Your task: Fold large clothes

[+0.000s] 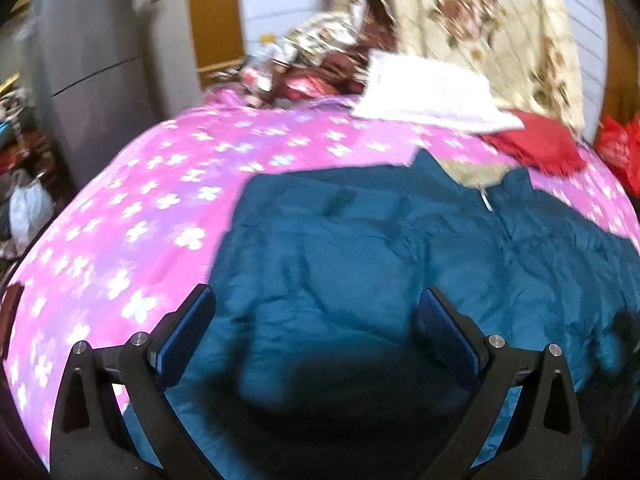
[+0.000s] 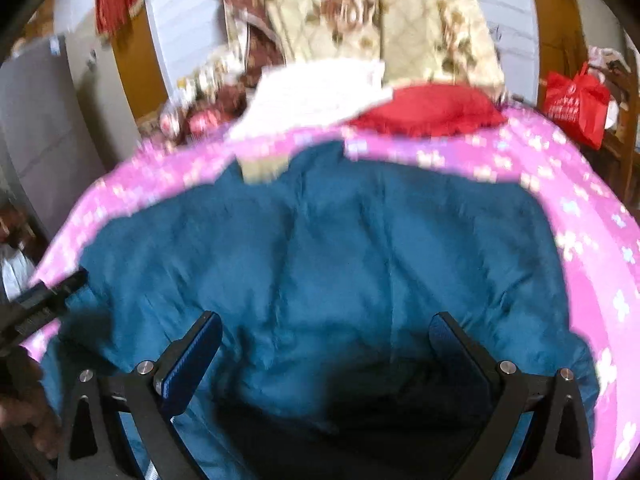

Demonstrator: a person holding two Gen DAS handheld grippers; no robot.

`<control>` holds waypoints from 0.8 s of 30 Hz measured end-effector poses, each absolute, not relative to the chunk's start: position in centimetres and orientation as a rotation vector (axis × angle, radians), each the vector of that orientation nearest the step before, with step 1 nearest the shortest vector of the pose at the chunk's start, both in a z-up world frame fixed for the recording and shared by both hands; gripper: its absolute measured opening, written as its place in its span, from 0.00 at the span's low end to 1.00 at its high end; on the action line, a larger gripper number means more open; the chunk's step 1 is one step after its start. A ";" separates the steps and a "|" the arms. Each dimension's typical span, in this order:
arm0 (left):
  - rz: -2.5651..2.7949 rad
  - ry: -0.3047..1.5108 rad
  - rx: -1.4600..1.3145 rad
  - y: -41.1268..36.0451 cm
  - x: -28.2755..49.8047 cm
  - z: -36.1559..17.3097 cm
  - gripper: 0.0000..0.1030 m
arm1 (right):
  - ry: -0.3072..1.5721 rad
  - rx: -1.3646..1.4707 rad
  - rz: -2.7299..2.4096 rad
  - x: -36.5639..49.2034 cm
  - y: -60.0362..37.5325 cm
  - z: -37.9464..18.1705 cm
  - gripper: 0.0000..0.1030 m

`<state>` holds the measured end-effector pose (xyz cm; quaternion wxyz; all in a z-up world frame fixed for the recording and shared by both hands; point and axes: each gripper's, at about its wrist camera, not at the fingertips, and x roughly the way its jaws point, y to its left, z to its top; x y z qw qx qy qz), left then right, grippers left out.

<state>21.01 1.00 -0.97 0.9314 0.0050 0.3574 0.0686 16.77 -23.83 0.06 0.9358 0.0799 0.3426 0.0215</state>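
A bed (image 1: 120,216) with a pink cover dotted with white flowers is filling most of both views. A big teal padded jacket (image 1: 360,256) is lying spread out on it, taking up the middle and near part of the cover, with its pale lining showing at the collar (image 1: 476,170) on the far side and a zipper running down from there. Behind the bed a cream quilt with brown flowers (image 1: 480,28) is hanging or leaning upright against the wall. At the far edge of the bed a folded white cloth (image 1: 432,96) is resting partly over a red cushion (image 1: 536,140) with a fringed edge. A grey cabinet (image 1: 92,60) is standing to the left of the bed, and a red bag (image 2: 576,108) is sitting off to the right.

The left gripper (image 1: 316,320) is hovering above the near part of the jacket, its jaws standing wide apart with nothing pinched between them. The right gripper (image 2: 326,344) is hovering over the jacket too, jaws likewise spread and gripping nothing. In the right wrist view the left gripper's tip (image 2: 48,300) is showing at the left edge, over the jacket's side. Both views are blurred.
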 end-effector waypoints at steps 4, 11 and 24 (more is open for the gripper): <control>0.097 0.892 -0.016 1.3 23.0 -4.3 0.99 | 0.809 0.202 -0.021 18.5 -25.3 -2.5 1.00; 0.113 0.872 -0.047 2.3 22.5 -2.8 0.99 | 0.779 0.198 -0.017 17.8 -25.1 -1.0 1.00; -0.041 0.955 0.013 6.5 13.1 0.1 0.99 | 1.001 0.082 -0.022 6.3 -24.7 -1.5 1.00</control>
